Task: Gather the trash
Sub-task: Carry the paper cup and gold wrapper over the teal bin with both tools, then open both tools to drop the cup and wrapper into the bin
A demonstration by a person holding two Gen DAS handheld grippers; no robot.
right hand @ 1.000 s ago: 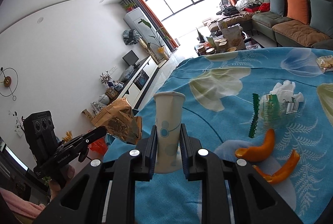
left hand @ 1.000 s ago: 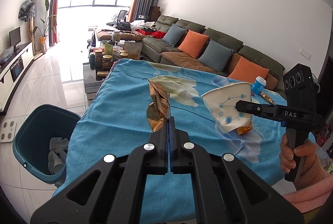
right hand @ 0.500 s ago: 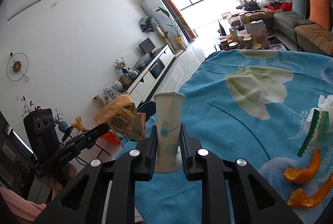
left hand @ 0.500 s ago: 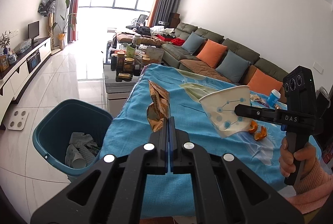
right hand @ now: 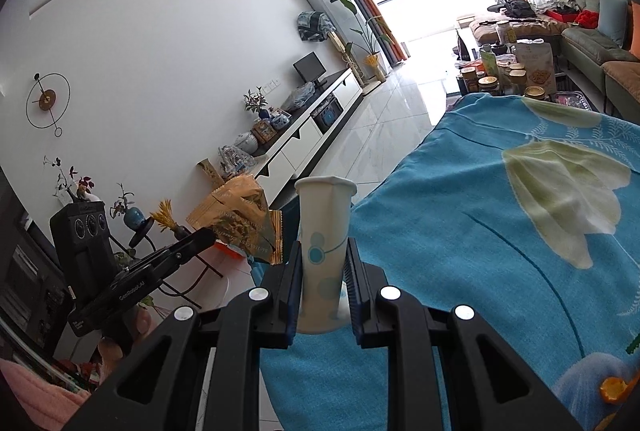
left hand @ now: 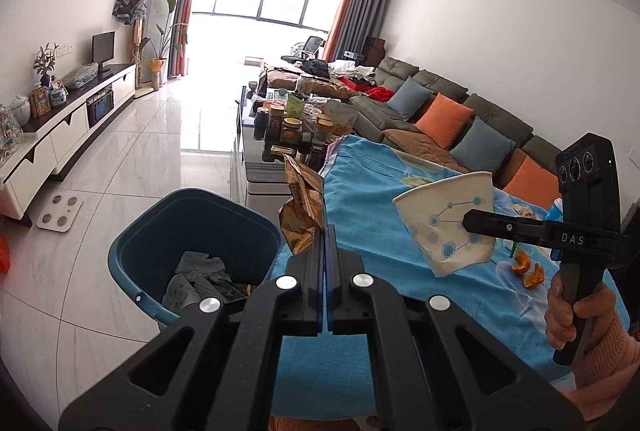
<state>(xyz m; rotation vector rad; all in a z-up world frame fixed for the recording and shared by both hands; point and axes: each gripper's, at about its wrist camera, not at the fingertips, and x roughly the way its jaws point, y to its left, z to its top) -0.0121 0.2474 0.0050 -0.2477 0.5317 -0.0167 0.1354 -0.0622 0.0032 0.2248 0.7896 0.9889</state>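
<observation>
Snack wrapper (left hand: 302, 211) pinched at bottom edge in fully closed fingers of left gripper (left hand: 325, 231), hanging over near rim of bin (left hand: 132, 255): crinkly foil, feather-light, slippery. Paper cup (right hand: 322, 255) squeezed across waist between right gripper (right hand: 323, 263) fingers, above worktop (right hand: 500, 271) edge: thin, crushable; hold gently. Orange peels (left hand: 528, 267) farther back: limp, moist.

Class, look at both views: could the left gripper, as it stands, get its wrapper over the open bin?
Probably yes. The left gripper holds the wrapper just beside the bin, whose open top has nothing above it. The right gripper with its cup stays off to the side.
</observation>
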